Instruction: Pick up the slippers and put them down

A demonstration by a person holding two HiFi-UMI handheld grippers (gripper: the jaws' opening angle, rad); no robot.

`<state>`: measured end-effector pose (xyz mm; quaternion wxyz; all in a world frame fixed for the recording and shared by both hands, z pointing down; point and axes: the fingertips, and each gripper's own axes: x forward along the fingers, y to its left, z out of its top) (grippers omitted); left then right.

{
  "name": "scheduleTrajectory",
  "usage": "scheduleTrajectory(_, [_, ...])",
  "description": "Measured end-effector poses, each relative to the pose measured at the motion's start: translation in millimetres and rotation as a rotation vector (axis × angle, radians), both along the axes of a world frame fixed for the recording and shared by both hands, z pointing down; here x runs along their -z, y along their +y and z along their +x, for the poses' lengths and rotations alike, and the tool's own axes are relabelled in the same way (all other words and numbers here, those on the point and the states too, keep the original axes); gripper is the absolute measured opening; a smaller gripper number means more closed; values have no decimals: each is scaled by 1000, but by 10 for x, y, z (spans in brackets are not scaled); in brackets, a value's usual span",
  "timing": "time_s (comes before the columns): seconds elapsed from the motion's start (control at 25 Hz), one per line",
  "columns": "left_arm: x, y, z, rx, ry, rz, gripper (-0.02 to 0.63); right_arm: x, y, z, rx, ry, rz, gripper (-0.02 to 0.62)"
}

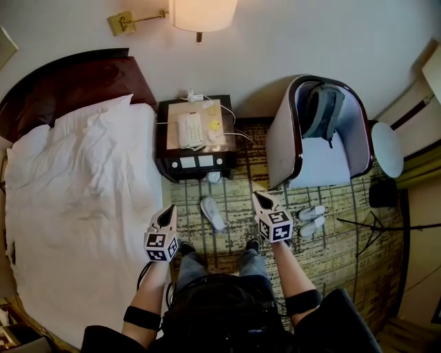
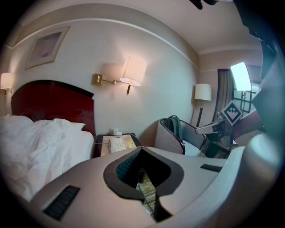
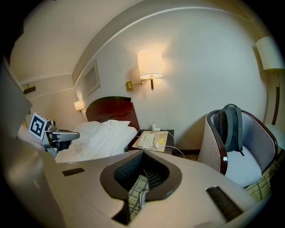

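Note:
A single white slipper point(image 1: 212, 213) lies on the patterned carpet between my two grippers. A pair of white slippers point(image 1: 311, 221) sits on the carpet to the right, in front of the armchair. Another white slipper point(image 1: 213, 177) peeks out at the foot of the nightstand. My left gripper point(image 1: 167, 212) hovers left of the single slipper, shut and empty. My right gripper point(image 1: 259, 198) hovers to its right, also shut with nothing in it. In the left gripper view, the right gripper point(image 2: 228, 119) shows at the right. In the right gripper view, the left gripper point(image 3: 52, 132) shows at the left.
A bed with white linen point(image 1: 76, 200) fills the left. A dark nightstand point(image 1: 165, 155) with a phone point(image 1: 190, 129) stands ahead. A grey armchair point(image 1: 282, 145) holding a backpack point(image 1: 322, 110) is at the right, next to a round side table point(image 1: 388, 148). A wall lamp point(image 1: 203, 14) glows above.

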<state>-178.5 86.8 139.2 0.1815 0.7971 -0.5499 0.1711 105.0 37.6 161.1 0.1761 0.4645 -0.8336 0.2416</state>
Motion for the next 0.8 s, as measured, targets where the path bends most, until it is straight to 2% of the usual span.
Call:
scheduleTrajectory(0.28, [-136,-73,58,-29,15,-36,0,-198,19,-77,14,7,-26,2])
scheduleTrajectory(0.48, [-461,-153,100,-68,27,-88,1,-508,30,-187,5,-3,-52,2])
scheduleTrajectory(0.64, [-871,-222,173,-104,53,-147,48,-909,-35,-294,-5,0,-70,2])
scheduleTrajectory(0.8, [-1460,-367,255,-121,129,-211,120,-1361,-148,-401,-24,3,-78,2])
